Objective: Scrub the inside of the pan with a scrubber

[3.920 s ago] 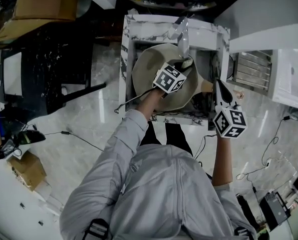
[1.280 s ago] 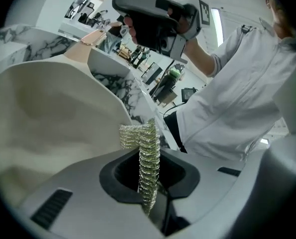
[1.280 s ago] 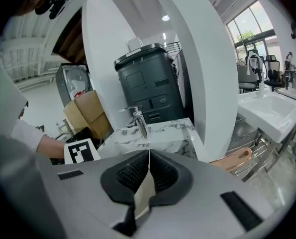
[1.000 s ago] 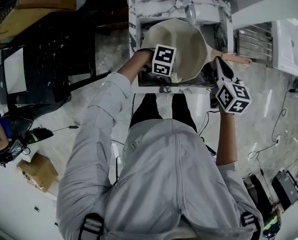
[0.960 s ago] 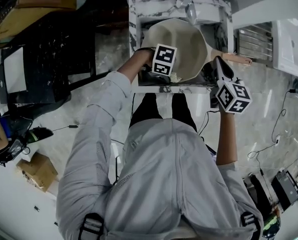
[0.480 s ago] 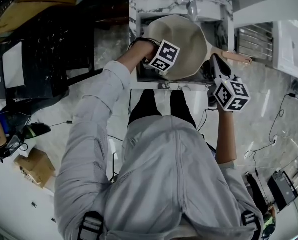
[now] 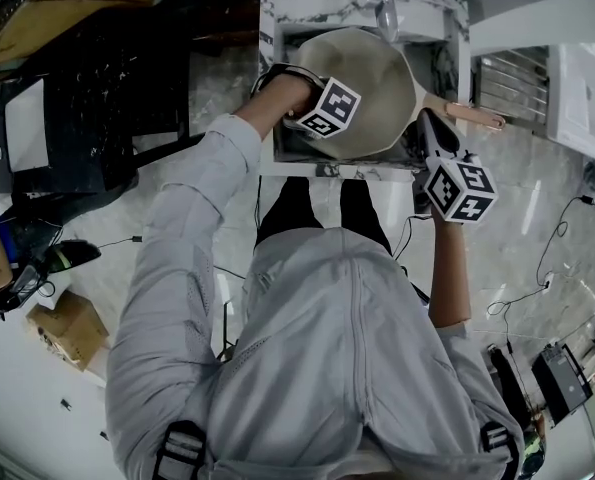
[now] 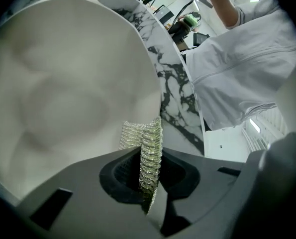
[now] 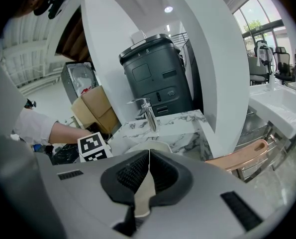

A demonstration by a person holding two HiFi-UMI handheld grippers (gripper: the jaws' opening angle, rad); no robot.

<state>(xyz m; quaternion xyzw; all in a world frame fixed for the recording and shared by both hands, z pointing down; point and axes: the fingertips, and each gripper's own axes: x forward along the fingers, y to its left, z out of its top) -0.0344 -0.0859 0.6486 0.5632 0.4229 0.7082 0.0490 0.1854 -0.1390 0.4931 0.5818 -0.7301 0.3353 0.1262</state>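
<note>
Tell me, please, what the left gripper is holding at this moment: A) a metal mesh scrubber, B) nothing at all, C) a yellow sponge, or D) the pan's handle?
A: in the left gripper view, the left gripper is shut on a silvery mesh scrubber, with the pale inside of the pan just behind it.

A grey zipped jacket [image 7: 317, 368] is worn over black trousers [image 7: 289, 211].
</note>
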